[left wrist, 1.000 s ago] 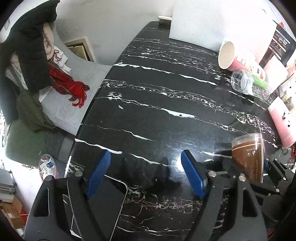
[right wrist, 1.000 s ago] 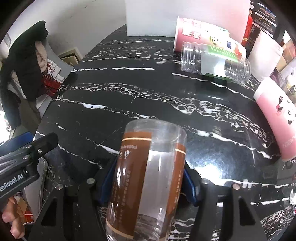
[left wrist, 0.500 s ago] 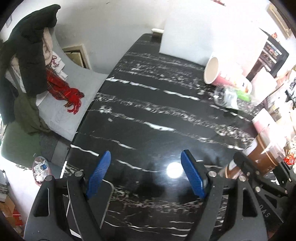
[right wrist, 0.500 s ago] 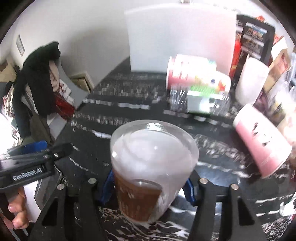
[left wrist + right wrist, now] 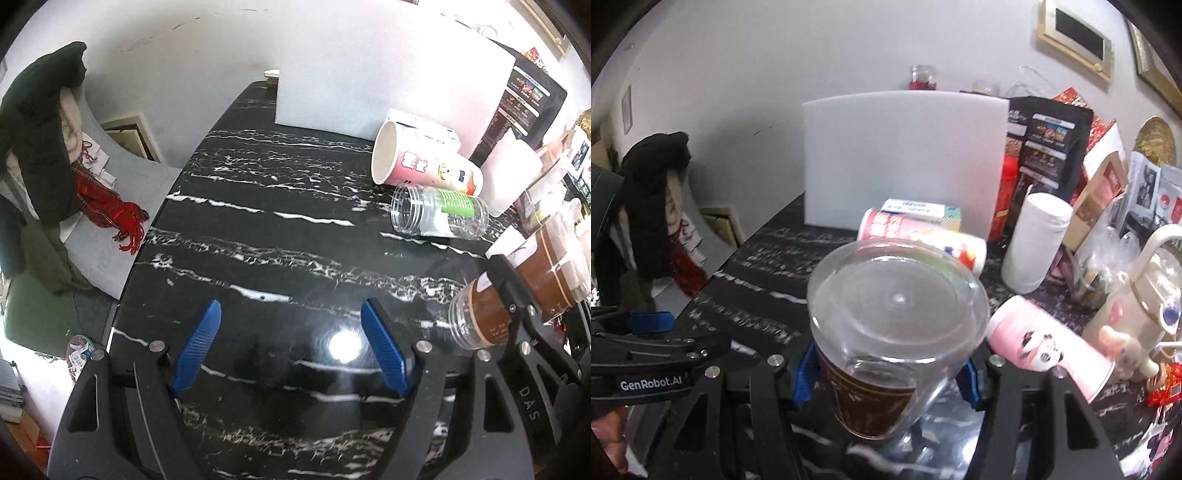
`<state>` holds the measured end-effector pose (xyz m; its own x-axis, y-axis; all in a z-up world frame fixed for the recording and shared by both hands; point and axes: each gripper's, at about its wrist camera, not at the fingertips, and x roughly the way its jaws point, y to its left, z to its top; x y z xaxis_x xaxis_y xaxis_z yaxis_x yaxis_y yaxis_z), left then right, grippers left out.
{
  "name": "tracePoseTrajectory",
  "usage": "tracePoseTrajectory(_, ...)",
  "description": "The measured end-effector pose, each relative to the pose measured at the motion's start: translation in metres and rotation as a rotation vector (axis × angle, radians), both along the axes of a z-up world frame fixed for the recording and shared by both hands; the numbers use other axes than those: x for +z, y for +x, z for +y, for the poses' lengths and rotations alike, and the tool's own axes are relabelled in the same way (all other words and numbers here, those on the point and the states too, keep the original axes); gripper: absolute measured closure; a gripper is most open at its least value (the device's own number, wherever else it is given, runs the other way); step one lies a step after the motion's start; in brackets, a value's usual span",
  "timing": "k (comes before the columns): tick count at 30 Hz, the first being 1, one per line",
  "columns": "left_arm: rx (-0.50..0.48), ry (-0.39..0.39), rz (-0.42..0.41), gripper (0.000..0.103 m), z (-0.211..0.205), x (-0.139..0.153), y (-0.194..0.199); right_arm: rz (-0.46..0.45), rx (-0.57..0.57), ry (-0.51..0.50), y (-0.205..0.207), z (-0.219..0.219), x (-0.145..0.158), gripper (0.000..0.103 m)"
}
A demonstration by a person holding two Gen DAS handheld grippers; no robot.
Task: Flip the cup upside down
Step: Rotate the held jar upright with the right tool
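A clear plastic cup (image 5: 886, 343) with a brown printed sleeve is held in my right gripper (image 5: 884, 376), which is shut on its sides. The cup is lifted off the black marble table (image 5: 266, 229) and tilted, with its wide open mouth facing the right wrist camera. In the left wrist view the cup (image 5: 517, 288) lies nearly sideways at the right, its narrow base pointing left and down. My left gripper (image 5: 291, 347) is open and empty, hovering over the near part of the table.
A pink-printed paper cup (image 5: 424, 166) and a clear jar (image 5: 439, 216) lie on their sides at the back right. A white board (image 5: 388, 88) stands behind them. A pink panda cup (image 5: 1049, 350), a white roll (image 5: 1036, 240) and a kettle (image 5: 1137, 299) crowd the right side.
My right gripper has lifted the cup and rotated it from upright towards sideways, so its mouth now faces the right camera. My left gripper has risen and stays open.
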<state>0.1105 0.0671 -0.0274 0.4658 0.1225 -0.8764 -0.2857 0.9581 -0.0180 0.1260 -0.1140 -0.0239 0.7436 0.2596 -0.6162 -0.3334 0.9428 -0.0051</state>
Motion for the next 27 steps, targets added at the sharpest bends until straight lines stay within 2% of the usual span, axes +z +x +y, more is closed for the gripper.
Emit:
tracePoseTrajectory(7, -0.005, 0.009, 0.032, 0.025, -0.002, -0.017, 0.022, -0.044, 0.027, -0.054, 0.016, 0.003, -0.014, 0.041)
tracePoseTrajectory(15, -0.015, 0.009, 0.065, 0.025, -0.001, -0.034, 0.032, -0.012, 0.051, -0.051, 0.028, 0.005, -0.032, 0.041)
tracePoseTrajectory(27, -0.025, 0.008, 0.091, 0.025, -0.002, -0.047, 0.026, 0.025, 0.057, -0.038, 0.021, -0.001, -0.052, 0.041)
